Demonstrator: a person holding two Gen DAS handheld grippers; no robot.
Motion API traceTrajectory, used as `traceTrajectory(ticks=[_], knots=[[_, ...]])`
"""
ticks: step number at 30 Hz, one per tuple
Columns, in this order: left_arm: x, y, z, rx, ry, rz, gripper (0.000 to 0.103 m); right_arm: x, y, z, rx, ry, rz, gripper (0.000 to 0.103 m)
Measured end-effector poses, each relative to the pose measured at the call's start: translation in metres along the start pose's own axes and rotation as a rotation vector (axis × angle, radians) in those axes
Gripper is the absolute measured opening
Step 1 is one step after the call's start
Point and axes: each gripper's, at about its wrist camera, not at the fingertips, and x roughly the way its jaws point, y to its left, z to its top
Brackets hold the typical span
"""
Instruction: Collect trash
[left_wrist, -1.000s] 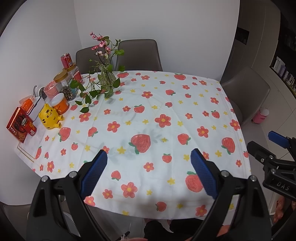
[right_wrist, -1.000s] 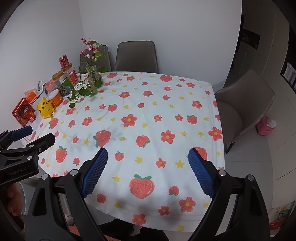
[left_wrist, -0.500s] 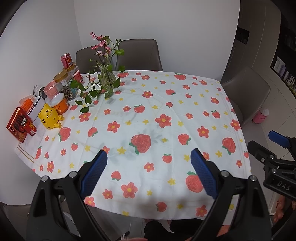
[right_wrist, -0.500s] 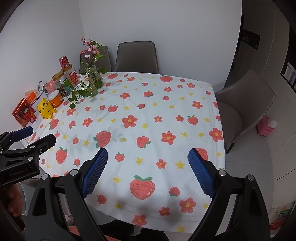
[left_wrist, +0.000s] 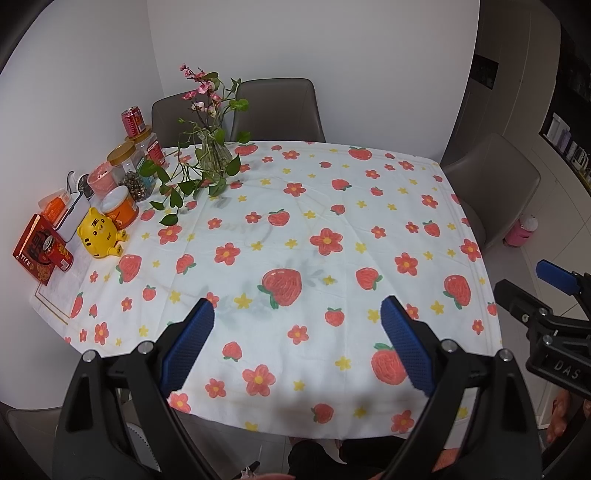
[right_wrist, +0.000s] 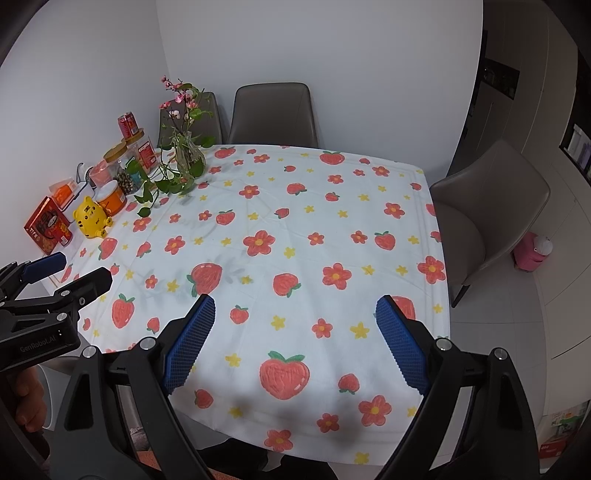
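My left gripper (left_wrist: 297, 314) is open and empty, held above the near edge of a table with a strawberry-and-flower cloth (left_wrist: 314, 206). My right gripper (right_wrist: 295, 314) is open and empty too, above the near edge further right. Each gripper shows in the other's view: the right gripper (left_wrist: 524, 291) at the right edge, the left gripper (right_wrist: 74, 273) at the left edge. A red can (left_wrist: 132, 120) stands on a jar at the far left. A red snack box (left_wrist: 38, 253) lies at the table's left edge. No loose trash shows on the cloth.
A vase of flowers and vines (left_wrist: 212, 155) stands at the far left, with jars (left_wrist: 129, 170), an orange tub (left_wrist: 120, 208) and a yellow tiger figure (left_wrist: 99, 236). Grey chairs (left_wrist: 275, 107) stand behind and to the right (right_wrist: 491, 206). A pink object (right_wrist: 533, 251) is on the floor.
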Motion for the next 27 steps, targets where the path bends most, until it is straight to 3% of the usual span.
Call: traceTrajectory(ticks=[27], knots=[[0.0006, -0.0018, 0.0019, -0.002, 0.001, 0.002, 0.091, -0.0012, 0.0007, 0.0004, 0.002, -0.002, 0.0, 0.086]])
